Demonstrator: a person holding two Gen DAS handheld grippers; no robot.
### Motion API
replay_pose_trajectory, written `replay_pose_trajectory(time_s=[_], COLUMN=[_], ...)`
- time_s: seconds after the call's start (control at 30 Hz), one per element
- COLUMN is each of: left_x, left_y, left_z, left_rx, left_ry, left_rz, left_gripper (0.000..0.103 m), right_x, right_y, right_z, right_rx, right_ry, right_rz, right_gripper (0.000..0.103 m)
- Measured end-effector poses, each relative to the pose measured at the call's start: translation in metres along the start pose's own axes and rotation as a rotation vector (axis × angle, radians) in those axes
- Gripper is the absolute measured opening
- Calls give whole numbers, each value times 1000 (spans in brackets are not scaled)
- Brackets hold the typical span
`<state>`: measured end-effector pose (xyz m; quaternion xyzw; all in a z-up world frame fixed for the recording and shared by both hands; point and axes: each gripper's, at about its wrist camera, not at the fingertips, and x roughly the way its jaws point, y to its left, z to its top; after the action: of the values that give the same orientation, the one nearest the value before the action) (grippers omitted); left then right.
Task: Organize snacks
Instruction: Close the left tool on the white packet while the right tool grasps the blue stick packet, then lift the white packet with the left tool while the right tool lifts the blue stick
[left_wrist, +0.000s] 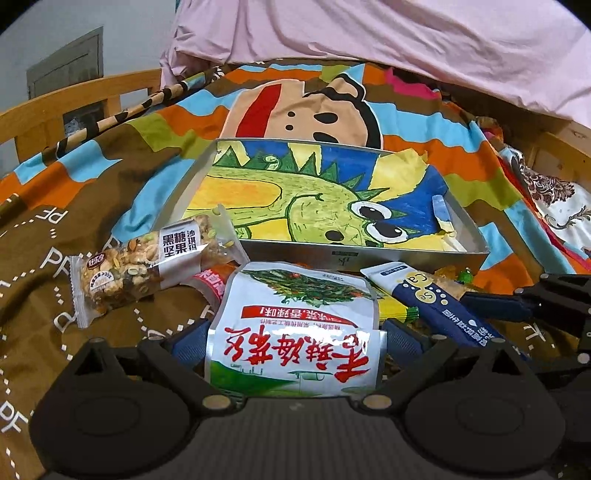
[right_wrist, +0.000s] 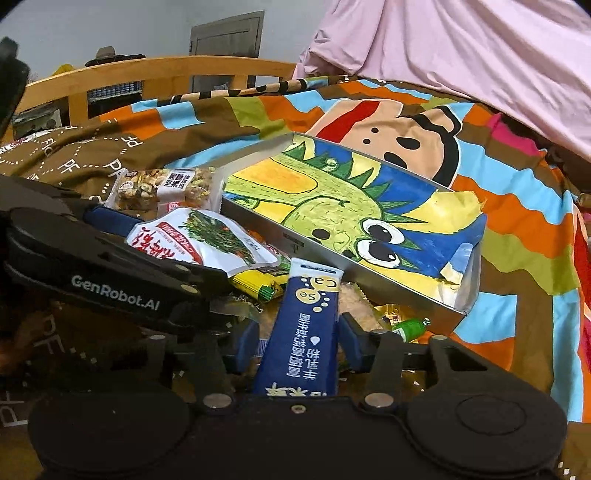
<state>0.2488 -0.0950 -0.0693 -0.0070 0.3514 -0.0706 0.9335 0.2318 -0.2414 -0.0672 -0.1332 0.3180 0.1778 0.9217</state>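
Blue pads of the left gripper (left_wrist: 295, 345) press both sides of a white pouch (left_wrist: 295, 325) printed with red characters, so that pouch is held. The right gripper (right_wrist: 297, 350) straddles a dark blue sachet (right_wrist: 303, 332); its pads sit against or just beside the sachet's edges, and firm contact cannot be confirmed. Both packets remain over the snack pile on the patterned bedspread (left_wrist: 92, 206), just in front of the shallow grey box (left_wrist: 369, 254) lined with a dinosaur drawing. A nut bar (left_wrist: 147, 258) leans near the box's front left corner. The box holds no snacks yet. The step in hand is judged to be pickup. The next move calls for lifting each packet clear of the near wall, then laying it flat inside the box.
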Motion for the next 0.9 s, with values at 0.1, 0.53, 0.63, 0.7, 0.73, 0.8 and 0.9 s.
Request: replay_pose_trajectory(time_s=[0.1, 0.53, 0.63, 0.7, 0.73, 0.8, 0.9], left_x=[-3, -20, -24, -27, -28, -31, -32], left_y=[-3, 3, 6, 8, 8, 8, 7], left_z=[-2, -7, -7, -6, -7, -7, -7], left_rx=[-11, -107, -141, -158, -165, -172, -177], left_ry=[-2, 2, 4, 3, 1, -2, 1], left_rz=[3, 14, 15, 14, 15, 14, 24], left_gripper=[99, 99, 99, 99, 99, 99, 99], right_x=[1, -5, -6, -8, -10, -12, -19], right_y=[-3, -6, -4, -3, -2, 1, 3], right_z=[1, 1, 1, 0, 0, 0, 1], right_rx=[21, 69, 57, 46, 37, 12, -5], right_ry=[7, 34, 31, 27, 24, 17, -11], right_rz=[-8, 1, -5, -11, -19, -41, -67], right_gripper=[41, 39, 35, 33, 32, 32, 32])
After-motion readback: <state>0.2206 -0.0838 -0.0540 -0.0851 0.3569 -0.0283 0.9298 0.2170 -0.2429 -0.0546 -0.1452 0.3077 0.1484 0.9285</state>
